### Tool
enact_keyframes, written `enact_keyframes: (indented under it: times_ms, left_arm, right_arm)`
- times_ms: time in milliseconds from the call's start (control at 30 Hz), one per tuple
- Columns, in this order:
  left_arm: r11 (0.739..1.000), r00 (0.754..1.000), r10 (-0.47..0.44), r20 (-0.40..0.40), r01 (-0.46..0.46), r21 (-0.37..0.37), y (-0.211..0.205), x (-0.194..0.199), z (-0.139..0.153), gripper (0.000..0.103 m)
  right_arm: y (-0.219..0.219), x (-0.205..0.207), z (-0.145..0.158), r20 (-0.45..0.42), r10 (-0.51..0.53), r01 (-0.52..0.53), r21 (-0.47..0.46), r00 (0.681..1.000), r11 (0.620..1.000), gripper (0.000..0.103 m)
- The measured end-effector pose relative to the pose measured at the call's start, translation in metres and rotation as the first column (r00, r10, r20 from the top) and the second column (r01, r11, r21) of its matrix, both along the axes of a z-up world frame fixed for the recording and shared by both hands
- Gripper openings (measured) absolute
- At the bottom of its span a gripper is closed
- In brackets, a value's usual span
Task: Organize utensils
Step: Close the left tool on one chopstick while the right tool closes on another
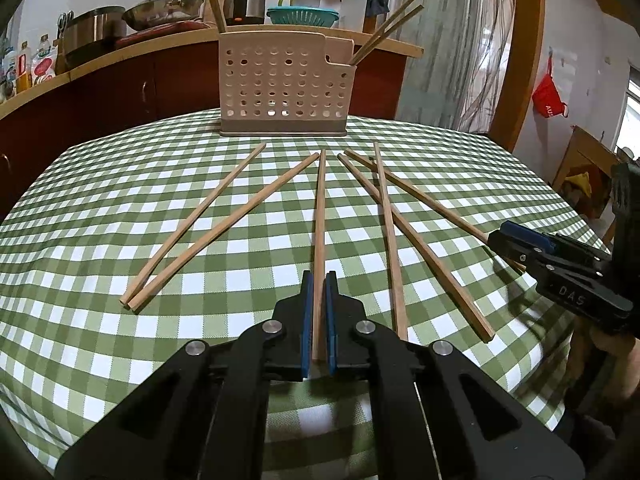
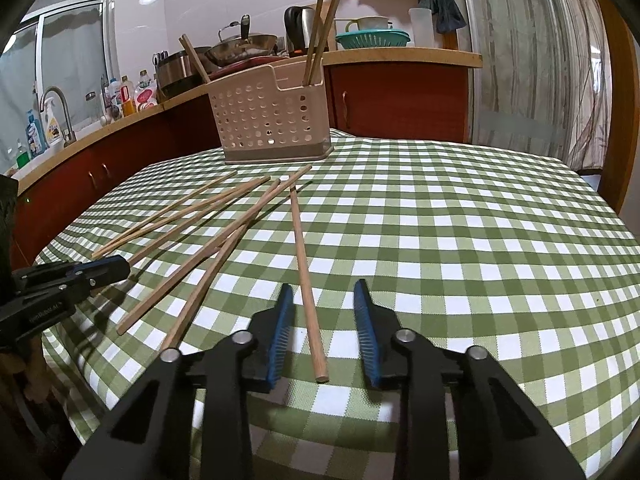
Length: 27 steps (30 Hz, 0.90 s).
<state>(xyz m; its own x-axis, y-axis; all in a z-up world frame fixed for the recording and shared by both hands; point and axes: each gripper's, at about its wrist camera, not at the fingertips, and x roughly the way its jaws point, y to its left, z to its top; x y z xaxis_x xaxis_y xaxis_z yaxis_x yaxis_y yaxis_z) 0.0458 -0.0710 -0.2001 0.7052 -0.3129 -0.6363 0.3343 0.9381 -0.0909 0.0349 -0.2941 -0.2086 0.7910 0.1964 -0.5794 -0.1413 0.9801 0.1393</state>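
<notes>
Kitchen, left wrist view: green and white checked table (image 1: 120, 208), with a wooden counter behind it that holds pots and a kettle.
Holder: the beige holder with holes (image 1: 284, 80) stands at the far edge of the table, and some chopsticks already stick up out of it.
Loose chopsticks: six lie on the cloth, fanned out between the holder and the near edge.
Left gripper: the left gripper (image 1: 319, 292) has its blue pads pressed together on the middle chopstick (image 1: 320, 216), near the end closest to the near edge.
Other tool: the right gripper (image 1: 516, 246) sits at the right side of the table, over the last chopstick (image 1: 420, 194).
Writing: the letters "DAS" show on the right gripper's black body.
Kitchen, right wrist view: same checked cloth, with a sink, a tap and bottles on the counter to the left.
Right gripper: its fingers are apart, with the last chopstick (image 2: 306, 280) lying between the blue pads (image 2: 280, 336) and not squeezed.
Holder again: it stands at the far edge with chopsticks in both ends.
Writing: small white letters are on the left gripper's body, too blurry to read.
How to do it well: I think the right fingers should close snugly on the stick first. Then lift each stick gently, tip it up, and drop it thin end down into the holder.
</notes>
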Motion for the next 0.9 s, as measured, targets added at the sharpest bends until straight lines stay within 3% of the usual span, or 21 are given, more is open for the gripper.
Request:
enact_keyframes:
  times_ms: [233, 633, 900]
  left_arm:
    - [1.0, 1.0, -0.002, 0.009, 0.002, 0.003, -0.001, -0.001, 0.002, 0.006]
    - [1.0, 0.999, -0.007, 0.048, 0.007, 0.007, -0.001, -0.003, 0.014, 0.006]
    - [1.0, 0.996, 0.002, 0.094, 0.0, -0.018, 0.004, -0.004, 0.036, 0.006]
  right_arm:
    - [0.0, -0.003, -0.001, -0.001, 0.006, -0.006, -0.01, 1.0, 1.0, 0.01]
    - [-0.014, -0.012, 0.015, 0.051, -0.048, 0.048, 0.005, 0.998, 0.999, 0.007]
    - [-0.021, -0.022, 0.048, 0.131, -0.077, 0.077, 0.008, 0.988, 0.997, 0.007]
